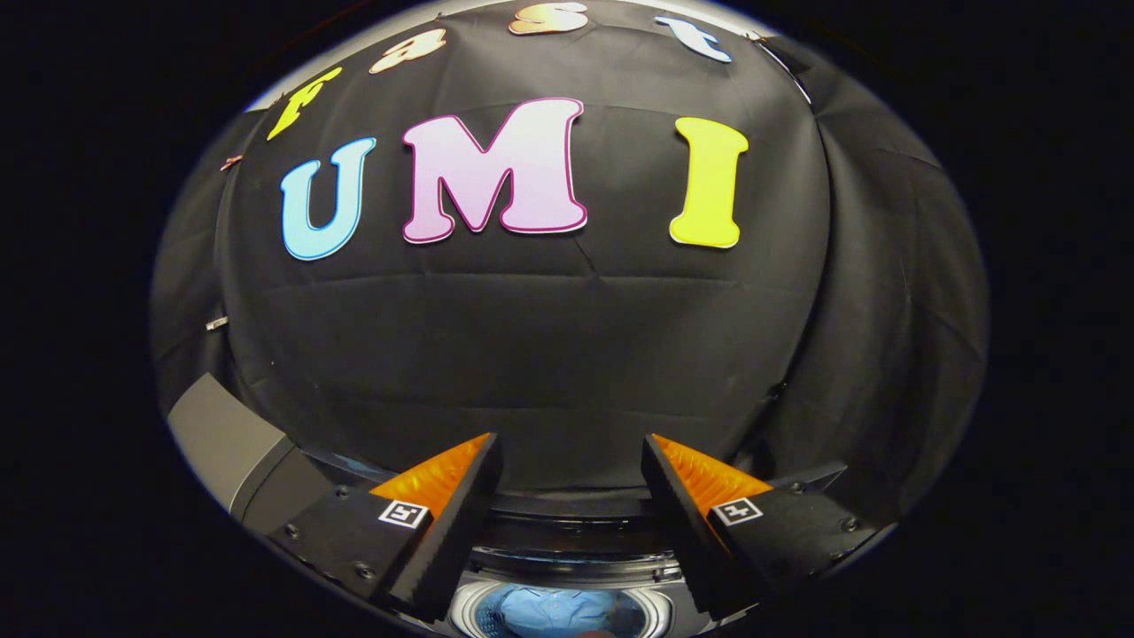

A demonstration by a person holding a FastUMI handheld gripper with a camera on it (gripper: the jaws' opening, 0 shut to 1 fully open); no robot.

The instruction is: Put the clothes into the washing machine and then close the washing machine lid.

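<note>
My gripper (571,465) is open, its two fingers spread wide with nothing between them. Below and between the fingers I look down into the washing machine's round drum (558,611). A light blue piece of clothing (549,610) lies inside the drum. The dark top rim of the washing machine (567,549) runs across between the fingers, just above the drum opening. The lid is hidden from me.
A grey slab-like part (217,439), perhaps a panel of the machine, rises beside the left finger. The booth's black cloth wall (549,354) stands close beyond the fingers.
</note>
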